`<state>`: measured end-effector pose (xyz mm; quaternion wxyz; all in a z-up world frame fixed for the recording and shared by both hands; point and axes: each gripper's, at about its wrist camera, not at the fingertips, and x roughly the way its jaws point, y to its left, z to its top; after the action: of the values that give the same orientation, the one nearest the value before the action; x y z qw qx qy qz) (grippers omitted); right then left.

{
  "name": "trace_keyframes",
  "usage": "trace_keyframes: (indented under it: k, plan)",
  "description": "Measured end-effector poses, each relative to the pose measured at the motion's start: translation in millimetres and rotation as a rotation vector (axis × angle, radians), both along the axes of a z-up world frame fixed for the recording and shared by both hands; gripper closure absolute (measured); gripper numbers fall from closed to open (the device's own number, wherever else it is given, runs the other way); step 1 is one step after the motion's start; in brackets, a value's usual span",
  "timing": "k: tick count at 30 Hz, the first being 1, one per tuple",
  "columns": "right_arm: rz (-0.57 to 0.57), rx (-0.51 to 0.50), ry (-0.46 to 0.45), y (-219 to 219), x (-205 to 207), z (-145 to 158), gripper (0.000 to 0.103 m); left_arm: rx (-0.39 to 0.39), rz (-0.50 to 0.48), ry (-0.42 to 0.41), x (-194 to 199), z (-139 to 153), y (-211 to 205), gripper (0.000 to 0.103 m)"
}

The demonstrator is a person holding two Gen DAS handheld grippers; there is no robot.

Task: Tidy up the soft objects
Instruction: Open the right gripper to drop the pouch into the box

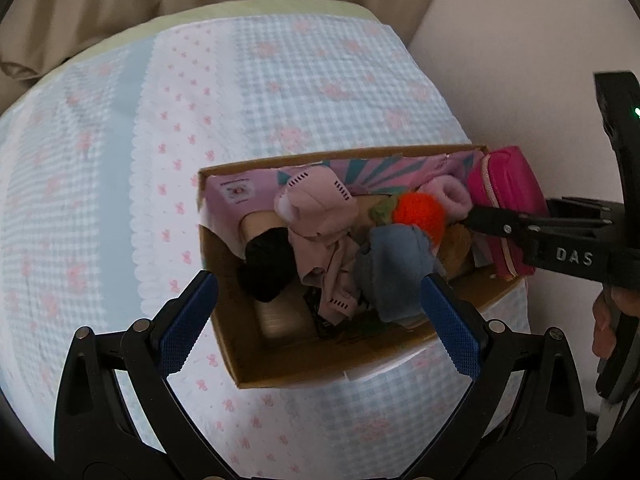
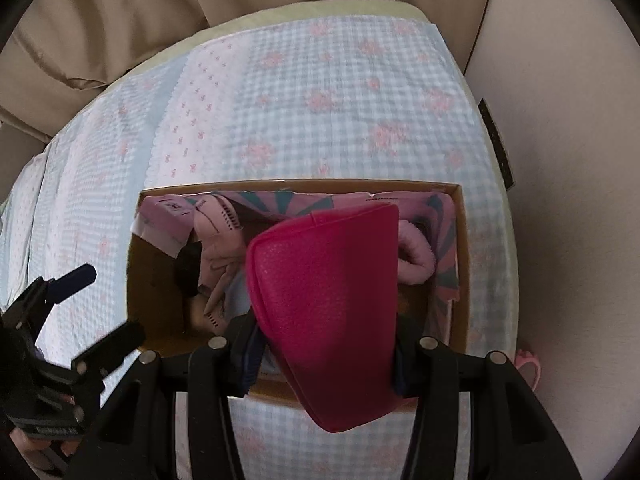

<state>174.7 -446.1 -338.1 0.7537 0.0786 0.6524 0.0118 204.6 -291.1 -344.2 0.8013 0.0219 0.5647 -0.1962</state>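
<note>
A cardboard box (image 1: 280,376) (image 2: 462,264) sits on a checked blue-and-pink bedcover. It holds soft things: a pink garment (image 1: 320,216), a black sock (image 1: 268,264), a blue-grey cloth (image 1: 394,268), an orange pompom (image 1: 420,212) and a rolled pink sock (image 1: 450,196) (image 2: 416,256). My right gripper (image 2: 324,344) is shut on a magenta zip pouch (image 2: 332,304) (image 1: 504,204), held over the box's right end. My left gripper (image 1: 320,312) is open and empty, above the box's near side.
The bedcover (image 1: 280,92) spreads beyond the box to the left and far side. A beige curtain (image 2: 160,12) hangs behind the bed, and a pale wall (image 2: 568,184) runs along the right. A pink plastic thing (image 2: 530,364) lies by the bed's right edge.
</note>
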Motion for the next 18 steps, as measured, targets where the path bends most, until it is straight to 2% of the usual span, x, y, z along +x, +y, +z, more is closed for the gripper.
trace_keyframes:
  k: [4, 6, 7, 8, 18]
  plan:
    - [-0.023, 0.016, 0.013, -1.5, 7.0, -10.9, 0.051, 0.006, -0.016, 0.007, 1.4, -3.6, -2.9, 0.003]
    - [-0.035, 0.013, 0.01, -1.8, 8.3, -11.4, 0.035, 0.008, -0.02, 0.002, 1.7, -1.4, -2.1, 0.003]
    - [-0.045, 0.01, -0.006, -2.2, 7.8, -8.3, 0.014, 0.005, -0.02, 0.0, 2.0, 0.0, -1.3, 0.003]
    - [-0.055, 0.01, -0.02, -2.9, 6.8, -4.5, 0.0, 0.0, -0.018, -0.003, 2.0, 2.3, 0.0, 0.003]
    - [-0.081, 0.018, -0.059, 10.1, -8.8, 26.0, 0.0, -0.022, -0.005, -0.045, -7.4, 30.9, 15.1, 0.003]
